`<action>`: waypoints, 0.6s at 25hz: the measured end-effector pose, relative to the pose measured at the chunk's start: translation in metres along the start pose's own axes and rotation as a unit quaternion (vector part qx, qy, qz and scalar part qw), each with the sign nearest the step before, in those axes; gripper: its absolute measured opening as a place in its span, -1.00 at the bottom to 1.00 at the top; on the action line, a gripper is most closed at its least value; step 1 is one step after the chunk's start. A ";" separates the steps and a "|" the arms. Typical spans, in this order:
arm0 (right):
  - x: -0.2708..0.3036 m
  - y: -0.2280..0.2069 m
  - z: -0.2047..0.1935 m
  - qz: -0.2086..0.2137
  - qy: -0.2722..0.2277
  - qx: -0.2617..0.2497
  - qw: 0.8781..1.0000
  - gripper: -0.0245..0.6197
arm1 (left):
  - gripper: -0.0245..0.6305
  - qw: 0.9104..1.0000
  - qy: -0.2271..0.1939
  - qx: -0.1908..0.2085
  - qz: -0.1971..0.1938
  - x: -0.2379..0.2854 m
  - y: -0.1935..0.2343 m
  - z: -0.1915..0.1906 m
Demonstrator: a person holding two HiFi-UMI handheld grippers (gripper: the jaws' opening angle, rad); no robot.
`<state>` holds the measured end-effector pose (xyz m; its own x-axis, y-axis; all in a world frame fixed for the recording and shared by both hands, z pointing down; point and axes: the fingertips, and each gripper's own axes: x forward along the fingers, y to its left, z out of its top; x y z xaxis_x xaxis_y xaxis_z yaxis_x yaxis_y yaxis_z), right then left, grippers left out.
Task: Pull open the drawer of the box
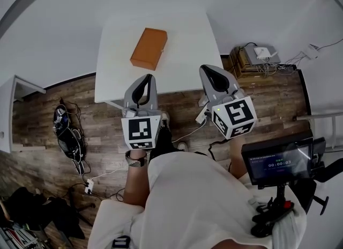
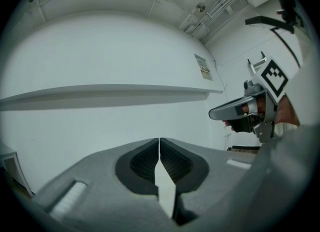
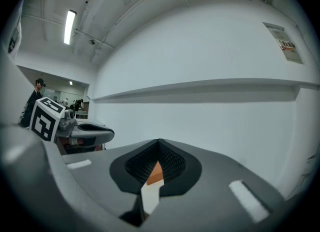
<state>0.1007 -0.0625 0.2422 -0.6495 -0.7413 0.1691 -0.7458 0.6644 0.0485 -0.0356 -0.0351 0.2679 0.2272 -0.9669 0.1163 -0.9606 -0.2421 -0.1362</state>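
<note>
Facing the box (image 1: 149,48), left gripper (image 1: 149,77) and right gripper (image 1: 207,70) are closed.

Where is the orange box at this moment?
Head view: the orange box lies left of centre on the white table, beyond the left gripper.

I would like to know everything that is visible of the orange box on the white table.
The orange box is a flat rectangular block, plain and matte, and looks like cardboard. It lies flat on the white table, a little left of the middle and turned at a slant to the table's edges. Its top face and a darker near side show. No drawer seam or handle can be made out, so it appears closed. Only the table touches it.
</note>
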 end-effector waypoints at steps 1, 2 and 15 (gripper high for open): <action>0.004 -0.002 0.001 -0.002 -0.001 -0.003 1.000 -0.92 | -0.91 1.000 -0.001 0.000 0.000 0.005 0.003 0.000; 0.008 -0.004 0.002 -0.004 -0.002 -0.005 1.000 -0.92 | -0.91 1.000 -0.002 0.001 -0.001 0.010 0.007 -0.001; 0.085 -0.034 -0.008 -0.020 0.021 0.010 1.000 -0.91 | -0.91 0.999 0.025 0.004 -0.021 0.089 0.053 -0.028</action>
<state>0.0720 -0.1468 0.2631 -0.6120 -0.7630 0.2079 -0.7746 0.6314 0.0371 -0.0711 -0.1317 0.2984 0.2590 -0.9506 0.1710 -0.9490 -0.2834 -0.1380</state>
